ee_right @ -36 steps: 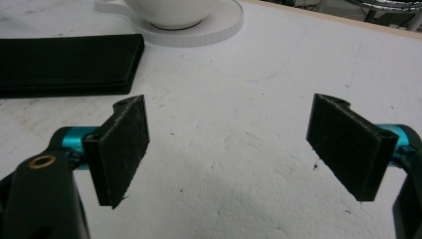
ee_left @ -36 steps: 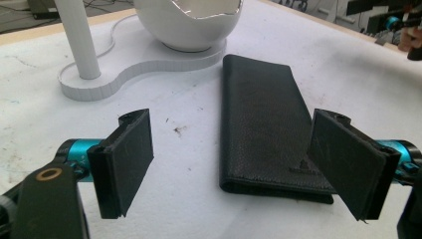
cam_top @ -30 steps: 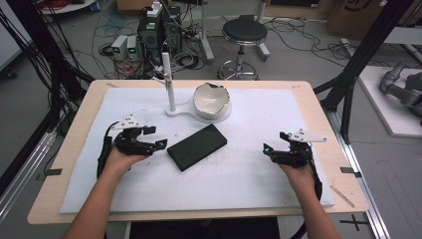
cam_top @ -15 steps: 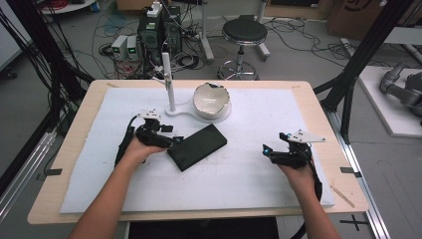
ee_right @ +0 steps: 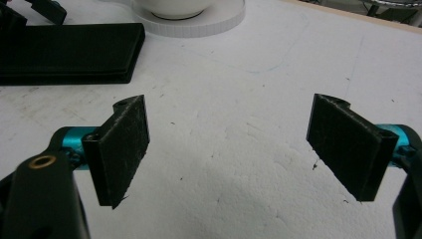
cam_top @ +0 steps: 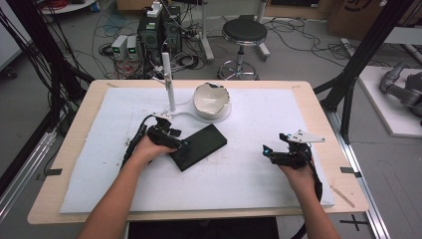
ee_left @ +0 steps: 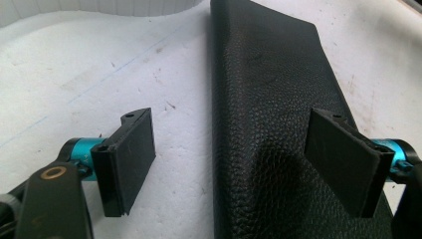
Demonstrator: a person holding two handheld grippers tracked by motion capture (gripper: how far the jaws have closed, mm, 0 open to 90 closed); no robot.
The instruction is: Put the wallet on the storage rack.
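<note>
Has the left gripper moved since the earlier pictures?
Yes. The left gripper went rightward across the table to the black case, nearer the white post; its open jaws now straddle one edge of the case.

Left gripper (ee_left: 234, 167) is wide open, 1 pad over the black leather case (ee_left: 278, 124), the other over white foam (ee_left: 99, 74).

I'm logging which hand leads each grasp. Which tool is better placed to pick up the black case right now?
Left. The left tool sits at the black case, its open jaws straddling the case's long edge in the left gripper view. The right tool is open over bare white mat, well apart from the case.
</note>
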